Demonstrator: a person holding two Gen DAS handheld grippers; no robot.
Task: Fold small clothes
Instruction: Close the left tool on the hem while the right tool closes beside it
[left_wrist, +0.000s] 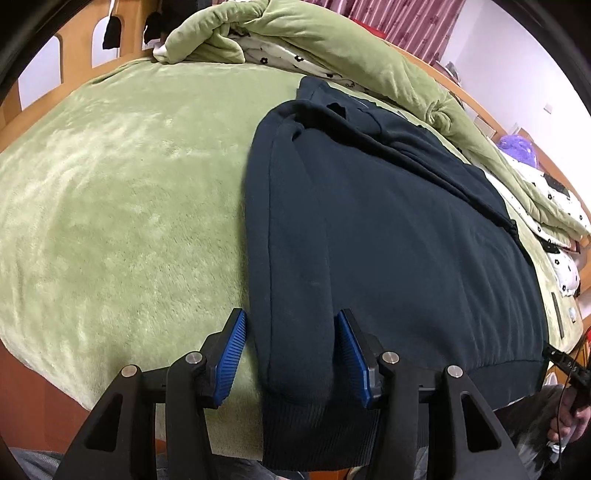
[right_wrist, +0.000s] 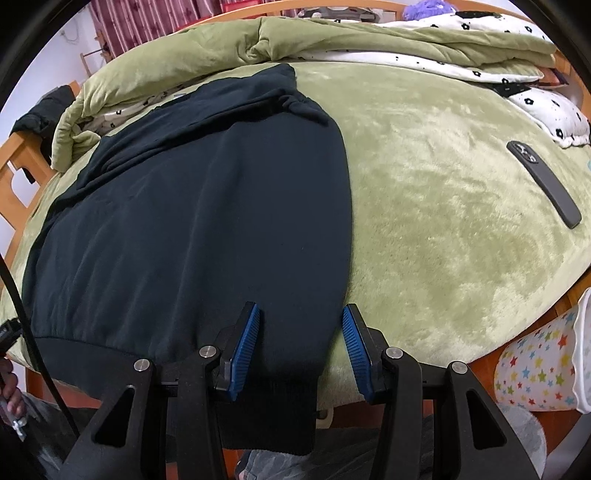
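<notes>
Sweatshirt (left_wrist: 388, 229), dark navy, lies flat on the green plush blanket (left_wrist: 122, 206) covering the bed, sleeves folded in over the body, ribbed hem hanging over the near edge toward me. In the right wrist view the same sweatshirt (right_wrist: 192, 221) fills the left half of the frame, with bare blanket (right_wrist: 443, 229) to its right.

My left gripper (left_wrist: 290, 354): 2 blue ribbed pads spread wide, 1 on each side of the folded left edge of the sweatshirt near the hem. The left pad (left_wrist: 231, 358) sits over blanket just beside the cloth; the right pad sits over the cloth. Nothing is clamped; I cannot tell if either pad touches fabric.

My right gripper (right_wrist: 299, 350): pads equally wide apart, straddling the right lower corner of the sweatshirt. The inner pad (right_wrist: 243, 354) is over dark cloth, the outer one over blanket just beside the garment edge. No hold on anything.

Other items noted:
- Rumpled green quilt (right_wrist: 229, 48) with white flower-print lining, bunched along the far side of the bed, touching the collar end of the sweatshirt.
- Dark phone (right_wrist: 543, 184) face down on the blanket, well apart from the sweatshirt, to the right.
- Wooden bed frame (left_wrist: 37, 88) at the far left.
- Star-print bag (right_wrist: 535, 369) beside the bed, lower right.
- Red patterned curtain (left_wrist: 406, 18) behind the bed.
</notes>
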